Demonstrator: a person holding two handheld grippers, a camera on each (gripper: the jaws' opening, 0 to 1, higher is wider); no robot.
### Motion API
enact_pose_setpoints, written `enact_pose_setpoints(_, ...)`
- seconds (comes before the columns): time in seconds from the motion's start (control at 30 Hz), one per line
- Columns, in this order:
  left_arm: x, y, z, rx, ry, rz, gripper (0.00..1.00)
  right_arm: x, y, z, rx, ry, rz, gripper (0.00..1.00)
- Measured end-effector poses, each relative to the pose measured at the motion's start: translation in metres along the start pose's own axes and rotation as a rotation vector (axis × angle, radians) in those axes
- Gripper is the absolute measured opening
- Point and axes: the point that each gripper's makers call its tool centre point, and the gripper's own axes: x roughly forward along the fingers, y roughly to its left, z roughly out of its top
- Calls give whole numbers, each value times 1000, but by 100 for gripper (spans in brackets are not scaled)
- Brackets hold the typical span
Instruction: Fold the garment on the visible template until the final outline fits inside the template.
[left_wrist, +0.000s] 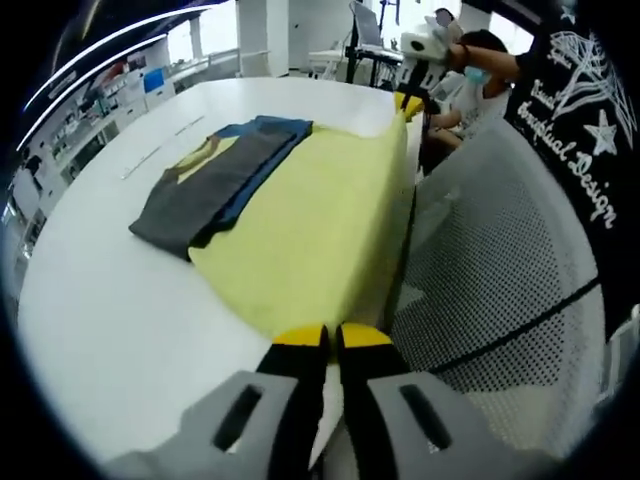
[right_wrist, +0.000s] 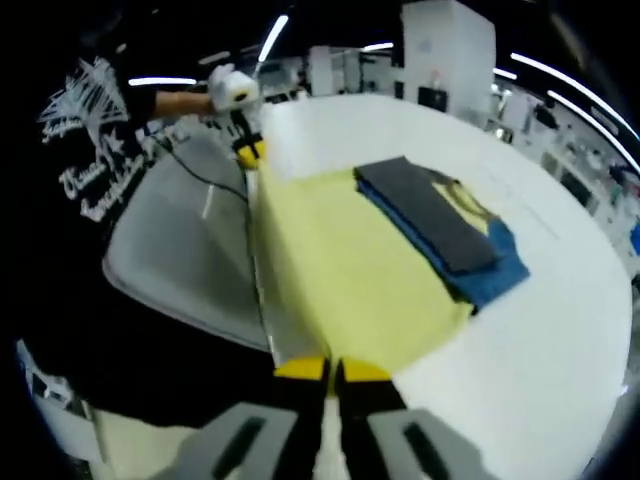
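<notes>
Lab or open office workspace: big white table (left_wrist: 120, 300), strip ceiling lights (right_wrist: 560, 75), shelving with small items along the wall (left_wrist: 90, 110), more desks with equipment (left_wrist: 365, 45) further back, a white pillar (right_wrist: 448, 50), a mesh office chair (left_wrist: 500, 290) just beside the table.

A large white round-edged table (left_wrist: 120, 300) carries a pale yellow cloth garment (left_wrist: 310, 220) spread flat along its near edge. On the garment's far side lies a stack of folded clothes, a dark grey piece (left_wrist: 205, 190) on top of a blue one (left_wrist: 270, 135), partly overlapping the yellow cloth.
</notes>
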Motion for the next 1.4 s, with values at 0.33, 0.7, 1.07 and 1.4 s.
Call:
enact_pose_setpoints(0.33, -18, 31, 27, 28, -50, 60, 1, -18, -26, 30, -48, -49, -63, 0)
enact_pose_setpoints(0.7, -24, 53, 51, 63, -86, 103, 1, -25, -50, 48, -99, -60, -120, 0)
enact_pose_setpoints(1.07, -27, 86, 69, 74, -120, 183, 0, -29, -74, 64, -122, -79, -185, 0)
enact_pose_setpoints(1.4, -28, 118, 91, 63, -171, 276, 0, -34, -105, 80, -136, -95, -267, 0)
